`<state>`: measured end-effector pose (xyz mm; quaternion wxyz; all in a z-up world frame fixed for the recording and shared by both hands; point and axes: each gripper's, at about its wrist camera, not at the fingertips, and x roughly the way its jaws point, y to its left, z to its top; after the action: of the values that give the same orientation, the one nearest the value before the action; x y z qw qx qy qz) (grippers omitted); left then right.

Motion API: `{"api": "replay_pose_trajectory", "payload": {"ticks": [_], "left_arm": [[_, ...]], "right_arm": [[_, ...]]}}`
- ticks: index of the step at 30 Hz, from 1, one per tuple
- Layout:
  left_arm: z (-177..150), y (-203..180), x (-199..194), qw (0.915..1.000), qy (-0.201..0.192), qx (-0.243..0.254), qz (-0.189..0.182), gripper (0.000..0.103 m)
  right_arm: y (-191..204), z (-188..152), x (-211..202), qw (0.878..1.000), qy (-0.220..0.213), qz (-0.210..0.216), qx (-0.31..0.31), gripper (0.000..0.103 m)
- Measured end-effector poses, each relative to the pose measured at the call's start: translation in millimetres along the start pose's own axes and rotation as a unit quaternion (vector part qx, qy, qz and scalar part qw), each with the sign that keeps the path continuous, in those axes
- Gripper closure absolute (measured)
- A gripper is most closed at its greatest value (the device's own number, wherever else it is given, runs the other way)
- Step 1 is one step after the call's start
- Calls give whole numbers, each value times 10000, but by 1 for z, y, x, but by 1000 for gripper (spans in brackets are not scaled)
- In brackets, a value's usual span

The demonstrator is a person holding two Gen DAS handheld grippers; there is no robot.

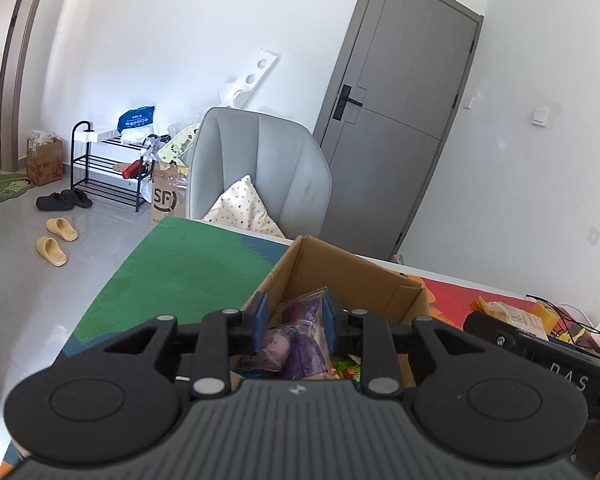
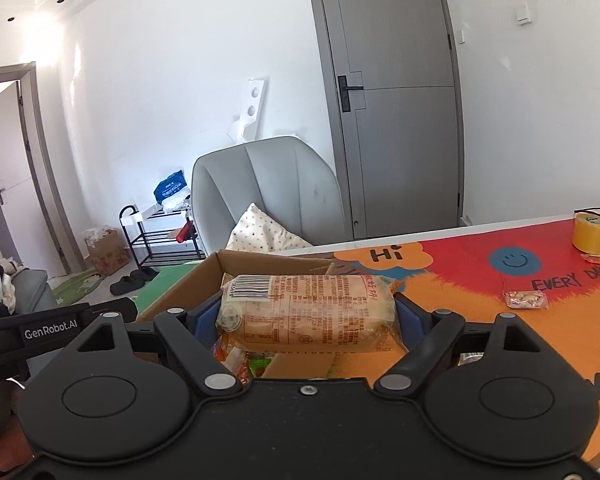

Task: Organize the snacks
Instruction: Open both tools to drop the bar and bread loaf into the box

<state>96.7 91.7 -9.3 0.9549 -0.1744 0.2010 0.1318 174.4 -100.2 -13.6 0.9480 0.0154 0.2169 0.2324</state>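
An open cardboard box [image 1: 340, 268] stands on the table with several snack packets inside. My left gripper [image 1: 294, 320] hovers over its near left corner. A purple snack packet [image 1: 300, 332] lies between and below its blue pads [image 1: 260, 322], leaning toward the right pad, with a gap at the left one. The jaws stand slightly apart and do not press it. In the right wrist view the box [image 2: 260, 262] lies just ahead, and my right gripper [image 2: 308, 312] is shut on a long clear packet of biscuits [image 2: 308, 312], held crosswise above the box's near edge.
A grey chair [image 1: 260, 168] with a spotted pillow [image 1: 244, 208] stands behind the table. On the colourful mat [image 2: 480, 280] right of the box are a small snack packet [image 2: 526, 300] and a yellow tape roll [image 2: 590, 232]. Yellow packets and cables [image 1: 512, 314] lie at the far right.
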Motion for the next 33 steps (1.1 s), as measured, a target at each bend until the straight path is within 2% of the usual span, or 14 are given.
{"api": "replay_pose_trajectory", "payload": {"ticks": [5, 9, 11, 13, 15, 25, 33], "left_arm": [[3, 17, -2, 9997, -26, -145, 172, 69], [5, 28, -4, 9994, -59, -239, 239, 58], [6, 32, -5, 9992, -66, -276, 269, 55], [6, 35, -5, 9991, -53, -304, 299, 53], [6, 38, -6, 9990, -43, -320, 314, 51], [5, 28, -13, 9993, -76, -275, 230, 24], [-1, 5, -17, 9999, -8, -112, 117, 16]], "right_arm": [[15, 4, 9, 9998, 53, 118, -120, 20], [25, 7, 14, 9996, 86, 242, -120, 19], [28, 9, 16, 9995, 107, 297, -83, 15], [30, 9, 14, 9994, 90, 319, -39, 3], [30, 10, 11, 9995, 14, 305, -46, 2], [-1, 4, -7, 9996, 29, 38, 277, 2], [-30, -6, -26, 9985, 62, -239, 494, 2]]}}
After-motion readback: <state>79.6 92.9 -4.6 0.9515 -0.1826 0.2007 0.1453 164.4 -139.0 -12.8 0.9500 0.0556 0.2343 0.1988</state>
